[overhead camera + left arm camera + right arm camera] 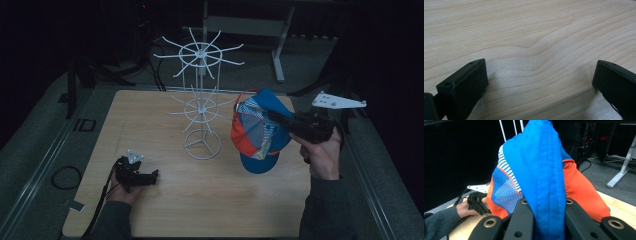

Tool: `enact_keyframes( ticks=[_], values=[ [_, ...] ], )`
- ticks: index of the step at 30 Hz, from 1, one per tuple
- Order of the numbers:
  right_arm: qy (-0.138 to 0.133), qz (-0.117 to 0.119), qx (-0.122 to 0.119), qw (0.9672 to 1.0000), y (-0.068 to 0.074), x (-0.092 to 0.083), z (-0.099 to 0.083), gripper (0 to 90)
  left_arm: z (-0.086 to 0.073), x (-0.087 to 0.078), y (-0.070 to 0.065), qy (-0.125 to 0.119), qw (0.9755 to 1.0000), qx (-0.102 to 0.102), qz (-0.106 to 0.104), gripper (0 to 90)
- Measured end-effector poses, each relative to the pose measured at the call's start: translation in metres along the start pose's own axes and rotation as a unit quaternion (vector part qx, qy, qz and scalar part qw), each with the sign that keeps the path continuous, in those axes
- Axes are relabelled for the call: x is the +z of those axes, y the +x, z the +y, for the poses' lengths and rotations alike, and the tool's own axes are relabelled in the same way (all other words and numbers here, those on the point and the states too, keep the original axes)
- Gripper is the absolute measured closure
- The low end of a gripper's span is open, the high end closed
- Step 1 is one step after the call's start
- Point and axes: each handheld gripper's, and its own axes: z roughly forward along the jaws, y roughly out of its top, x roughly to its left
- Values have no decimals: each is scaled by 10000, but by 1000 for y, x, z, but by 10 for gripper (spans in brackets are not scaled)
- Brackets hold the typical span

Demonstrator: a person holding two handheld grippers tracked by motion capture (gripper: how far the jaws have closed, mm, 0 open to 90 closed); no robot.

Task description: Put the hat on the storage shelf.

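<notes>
Nearest the person, at the front left corner of the wooden table [165,210], the left gripper [152,175] rests low over the bare wood with its jaws spread wide and nothing between them; the left gripper view has only wood grain in the gap.

Further in and over the table's right edge, the right gripper [272,116] is raised above the surface, its jaws closed tight on a fold of the blue, orange and striped cap [257,131]. The right gripper view has the blue fabric pinched between the two jaws, with the cap's crown bulging up beyond them. The cap hangs clear of the table, brim downward, just beside the white wire rack [201,102] (a two-tier stand with radiating prongs) that stands in the middle of the table toward its far edge.

The step in hand looks like carrying the cap to the rack to hang it. One of the lower tier's right-hand prongs appears nearest the cap's opening, though whether they touch cannot be told. The next move would call for nudging the cap leftward so that a prong enters it or catches its band, then opening the jaws only once the wire bears the weight. The light rack could tip if pushed sideways.
</notes>
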Motion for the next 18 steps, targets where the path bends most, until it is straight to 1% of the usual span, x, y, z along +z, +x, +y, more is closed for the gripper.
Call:
enact_keyframes(
  ticks=[7, 14, 18],
  values=[
    [-96, 80, -39, 9999, 1, 0, 7, 873, 0, 0, 0, -2, 10000, -2, 0, 2],
    [-130, 97, -80, 9998, 3, -1, 14, 873, 0, 0, 0, -3, 10000, -5, -2, 2],
    [-196, 115, -104, 9997, 3, -3, 20, 872, 0, 0, 0, -1, 10000, -2, -1, 2]
  ],
)
